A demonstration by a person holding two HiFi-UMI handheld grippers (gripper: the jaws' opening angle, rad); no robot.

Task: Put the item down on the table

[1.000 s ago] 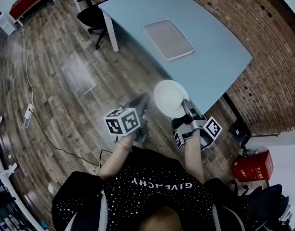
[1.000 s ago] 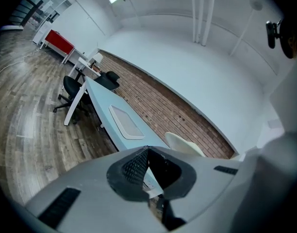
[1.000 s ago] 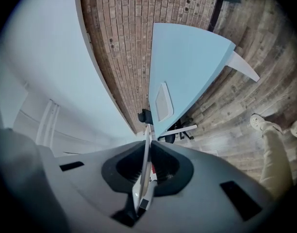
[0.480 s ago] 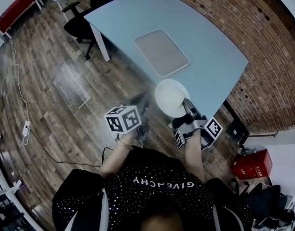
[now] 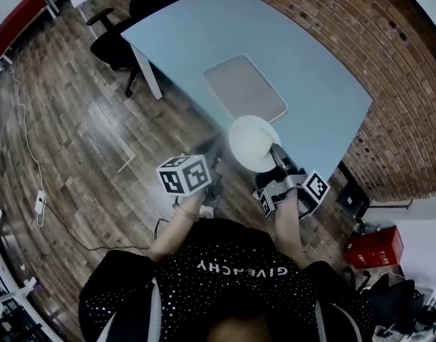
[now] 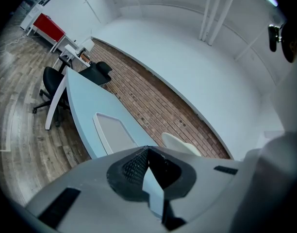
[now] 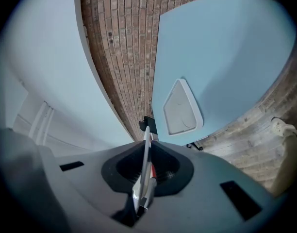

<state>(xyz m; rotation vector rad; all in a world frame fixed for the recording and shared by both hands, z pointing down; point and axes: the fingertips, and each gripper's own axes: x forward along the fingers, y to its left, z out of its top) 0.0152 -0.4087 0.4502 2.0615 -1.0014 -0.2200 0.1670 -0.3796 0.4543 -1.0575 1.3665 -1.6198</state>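
Two jaws of the right gripper pinch the rim of the white plate, which juts out ahead of them, in the air by the near edge of the table, not yet set down. Beside it, the left gripper is pressed together on nothing. Farther ahead lies a tray. Held by one rim only, the plate may pivot or slip, and lowering too soon would knock it on the table's edge.

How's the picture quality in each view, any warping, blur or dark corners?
Head view: fisheye bows the table edges; even light, no glare. Left gripper view: dark corners, brick wall curved. Right gripper view: black vignette, plate edge-on in the jaws, slightly soft.
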